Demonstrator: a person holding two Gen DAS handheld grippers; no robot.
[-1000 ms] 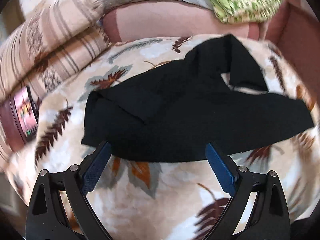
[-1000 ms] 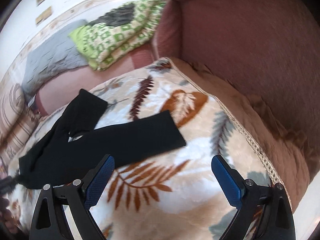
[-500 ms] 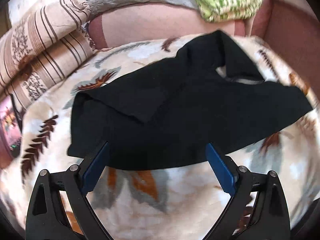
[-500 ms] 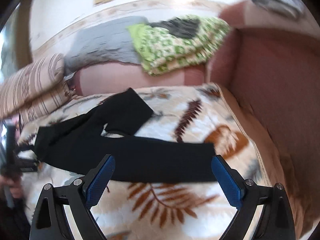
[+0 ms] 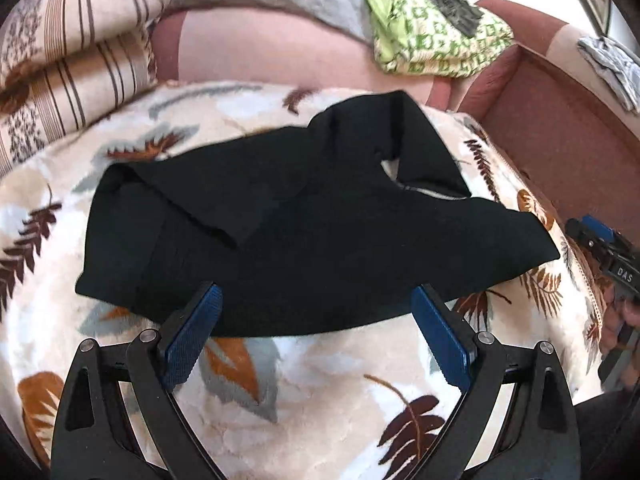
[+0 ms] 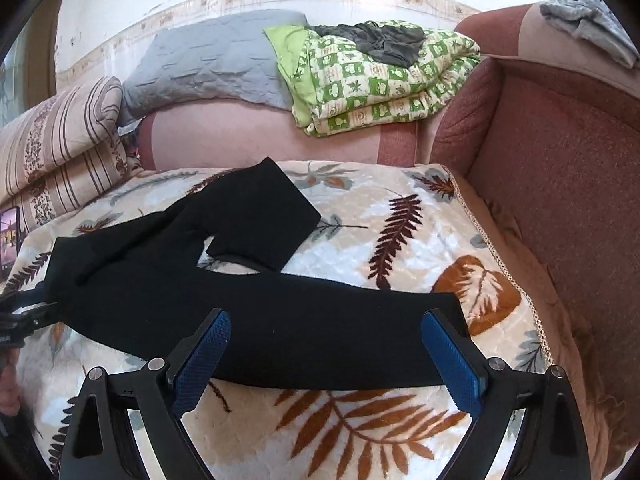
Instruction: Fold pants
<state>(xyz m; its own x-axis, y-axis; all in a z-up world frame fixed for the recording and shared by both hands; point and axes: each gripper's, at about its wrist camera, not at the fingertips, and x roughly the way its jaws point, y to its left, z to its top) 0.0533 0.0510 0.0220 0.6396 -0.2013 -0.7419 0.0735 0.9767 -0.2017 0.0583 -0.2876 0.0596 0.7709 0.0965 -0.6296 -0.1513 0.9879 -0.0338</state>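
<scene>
Leafy blanket (image 6: 360, 436) carries unfolded pants (image 5: 304, 224); my left gripper (image 5: 316, 332) and right gripper (image 6: 326, 354), both spread empty, should pinch the 12 o'clock hem.

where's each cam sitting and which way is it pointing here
Left wrist: sits on the left gripper, facing forward over the waist end of the black pants; its open fingers show, and the right gripper at the right edge.
Right wrist: sits on the right gripper, facing the pants' near leg; its open fingers show.
Shared: the pants, the leaf-print blanket, the green quilt.
</scene>
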